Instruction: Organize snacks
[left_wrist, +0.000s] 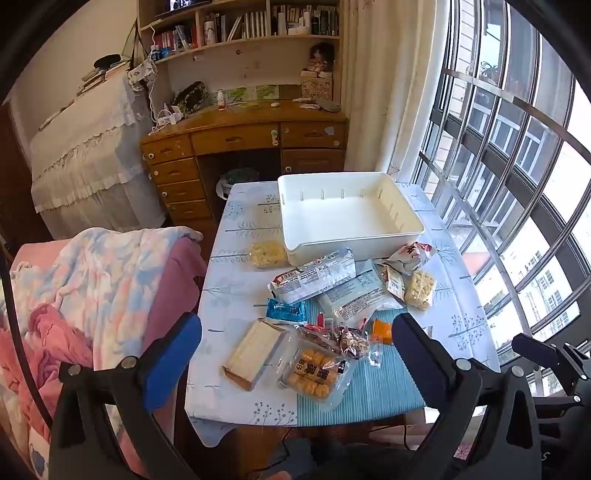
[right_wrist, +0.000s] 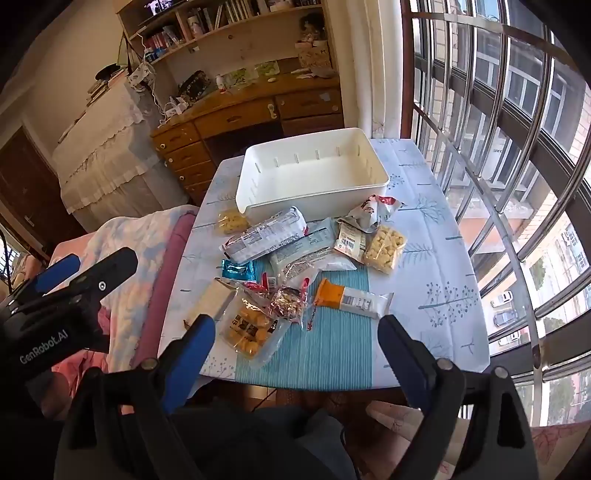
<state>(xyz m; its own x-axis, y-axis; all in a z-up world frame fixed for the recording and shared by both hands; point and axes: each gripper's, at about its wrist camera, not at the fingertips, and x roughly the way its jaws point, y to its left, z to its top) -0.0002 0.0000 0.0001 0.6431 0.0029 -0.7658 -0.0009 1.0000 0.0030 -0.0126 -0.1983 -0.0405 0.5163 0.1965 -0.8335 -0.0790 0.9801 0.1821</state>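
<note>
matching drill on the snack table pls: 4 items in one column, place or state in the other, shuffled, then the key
Items
1. white bin
2. small blue packet
3. orange-and-white bar
4. left tongs

Places or states
A. on the teal striped mat, nearest the right tongs
B. far side of the table, nothing inside
C. wide open, nothing between them
D. just in front of the long grey-white pack

Pairs: 1-B, 2-D, 3-A, 4-C

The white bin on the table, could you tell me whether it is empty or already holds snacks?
Empty: the white bin shows only its bare floor in both views, and the snack packets lie outside it.
</note>
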